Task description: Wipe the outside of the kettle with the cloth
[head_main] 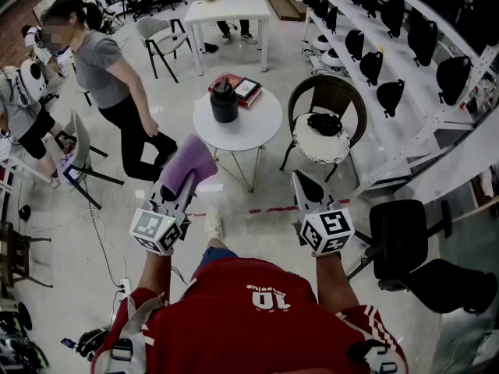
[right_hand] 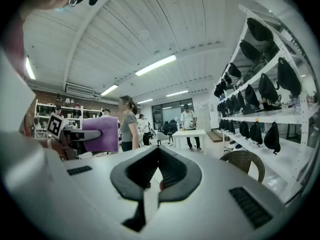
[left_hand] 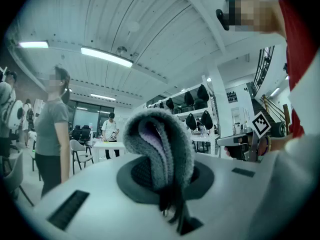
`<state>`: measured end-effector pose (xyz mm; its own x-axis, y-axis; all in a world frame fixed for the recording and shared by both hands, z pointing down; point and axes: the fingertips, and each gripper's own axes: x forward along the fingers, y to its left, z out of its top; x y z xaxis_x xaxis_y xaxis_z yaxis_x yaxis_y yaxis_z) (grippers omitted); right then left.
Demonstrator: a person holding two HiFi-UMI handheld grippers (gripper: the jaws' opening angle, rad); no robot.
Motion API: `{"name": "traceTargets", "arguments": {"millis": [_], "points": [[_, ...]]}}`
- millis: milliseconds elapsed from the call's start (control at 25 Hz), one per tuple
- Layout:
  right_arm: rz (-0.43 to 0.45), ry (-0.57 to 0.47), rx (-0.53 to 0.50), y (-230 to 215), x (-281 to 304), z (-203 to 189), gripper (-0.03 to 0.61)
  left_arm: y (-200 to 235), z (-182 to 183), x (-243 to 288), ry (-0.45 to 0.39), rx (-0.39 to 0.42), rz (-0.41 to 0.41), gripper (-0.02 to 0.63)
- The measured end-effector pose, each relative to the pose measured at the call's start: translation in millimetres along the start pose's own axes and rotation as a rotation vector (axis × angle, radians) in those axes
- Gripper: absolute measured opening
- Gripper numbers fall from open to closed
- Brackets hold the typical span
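Observation:
A black kettle [head_main: 224,102] stands on the round white table [head_main: 261,127], well ahead of both grippers. My left gripper [head_main: 185,179] is shut on a folded purple and grey cloth [head_main: 189,160], held up in the air short of the table. In the left gripper view the cloth [left_hand: 160,149] bulges out from between the jaws. My right gripper [head_main: 306,184] is raised beside it, shut with nothing in it; its pads meet at the tip [right_hand: 156,151]. The right gripper view shows the cloth [right_hand: 100,133] off to its left. The kettle is in neither gripper view.
Books [head_main: 246,90] lie beside the kettle. A wicker chair [head_main: 327,123] with a white cushion stands right of the table. A person in a grey top [head_main: 109,76] walks at the left. Shelves of black bags [head_main: 390,45] line the right, and a black chair [head_main: 409,244] is near right.

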<state>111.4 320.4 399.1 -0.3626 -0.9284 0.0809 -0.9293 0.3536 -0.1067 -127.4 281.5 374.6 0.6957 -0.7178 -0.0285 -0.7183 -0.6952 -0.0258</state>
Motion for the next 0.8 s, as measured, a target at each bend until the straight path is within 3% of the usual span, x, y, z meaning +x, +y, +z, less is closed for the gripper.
{"name": "traceTargets", "arguments": {"millis": [800], "points": [[-0.002,0.004,0.030,-3,17,-4,0.017,20,-5,9,0.011,-0.008,0.010,0.044]]}}
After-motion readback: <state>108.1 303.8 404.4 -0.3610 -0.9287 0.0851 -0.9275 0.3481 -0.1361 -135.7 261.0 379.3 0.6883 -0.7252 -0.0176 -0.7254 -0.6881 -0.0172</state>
